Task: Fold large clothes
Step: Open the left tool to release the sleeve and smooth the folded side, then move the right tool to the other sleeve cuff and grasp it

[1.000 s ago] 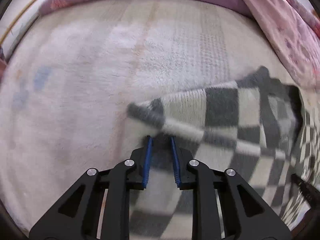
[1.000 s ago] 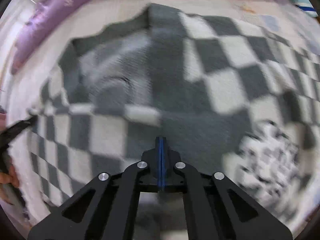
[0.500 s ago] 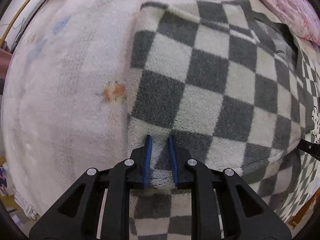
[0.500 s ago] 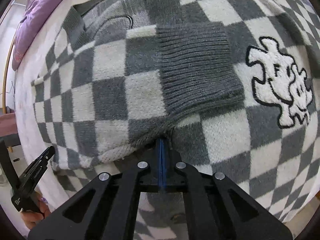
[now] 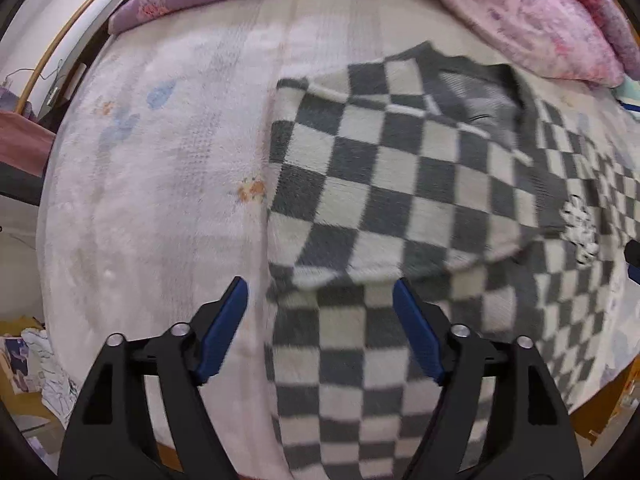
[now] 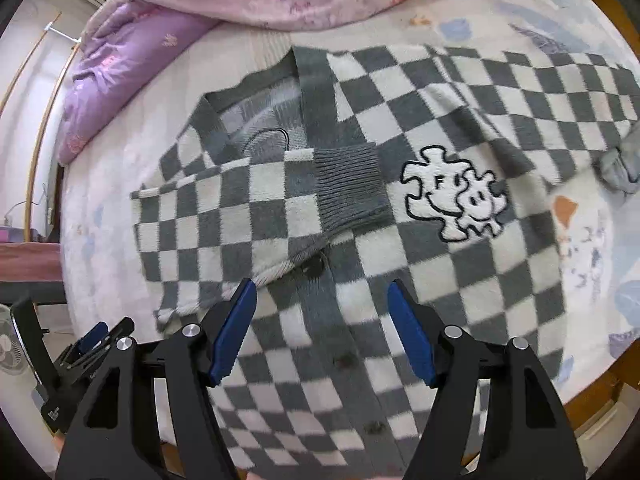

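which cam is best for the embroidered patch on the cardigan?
Right wrist. The white cartoon patch sits sharp and whole near the middle of the view, just right of the folded sleeve's ribbed cuff. In the left wrist view the patch is a small blurred blotch near the right edge, with no detail readable.

Left tool [image 5: 320, 304], right tool [image 6: 322, 300], black angular arms, blue ribbed pads, silver screws
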Motion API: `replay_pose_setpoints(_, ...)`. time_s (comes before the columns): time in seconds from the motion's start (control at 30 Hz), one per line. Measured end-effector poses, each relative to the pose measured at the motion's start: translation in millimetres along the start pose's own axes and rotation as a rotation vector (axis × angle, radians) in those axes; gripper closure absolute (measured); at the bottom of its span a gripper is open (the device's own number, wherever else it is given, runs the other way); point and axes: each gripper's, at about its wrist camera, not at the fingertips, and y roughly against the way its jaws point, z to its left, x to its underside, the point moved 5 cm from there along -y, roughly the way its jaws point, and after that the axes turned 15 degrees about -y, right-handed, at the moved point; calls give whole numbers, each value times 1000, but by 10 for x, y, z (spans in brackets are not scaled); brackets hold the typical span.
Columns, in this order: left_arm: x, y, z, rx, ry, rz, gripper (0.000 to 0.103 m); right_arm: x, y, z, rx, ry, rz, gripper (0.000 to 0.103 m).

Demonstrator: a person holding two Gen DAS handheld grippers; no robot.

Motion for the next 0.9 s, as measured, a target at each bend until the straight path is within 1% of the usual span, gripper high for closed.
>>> replay_pose_setpoints(0.03, 18, 45, -17, -7, 2, -2, 25, 10, 116, -27, -3, 7, 4, 38)
replay_pose_setpoints(0.07, 61, 135, -67, -8, 8, -5, 25, 182, 193, -22, -4, 13, 0, 38)
replay_pose_setpoints(0.17, 159, 405, -178, -16, 26, -23, 25, 396, 505, -37, -27, 39, -1, 38)
replay_pose_setpoints(0.2, 196, 541, -228, -29, 36, -38, 25, 444, 598, -60, -32, 54, 2, 38)
replay_pose_setpoints(0.27, 252, 731, -273, -30, 64, -64, 24, 523, 739, -103, -26, 82, 10, 38)
replay_pose_setpoints(0.4, 414, 953, -370, -25, 89, -72, 24, 625, 1031, -199, -32, 129, 12, 38)
replay_pose_setpoints(0.47, 485, 1076, -440, -18, 88, -83, 24, 644, 1168, -249, -27, 137, -5, 38)
replay_pose_setpoints(0.6, 581, 1323, -631, 5, 81, -123, 24, 711, 1498, -388, -48, 113, -54, 38)
replay_pose_setpoints(0.77, 645, 1646, -925, 44, 40, -195, 24, 852, 1904, -578, -61, 83, -133, 38)
replay_pose_setpoints(0.9, 674, 1929, -1205, 65, -18, -251, 24, 996, 2213, -782, -69, 46, -193, 38)
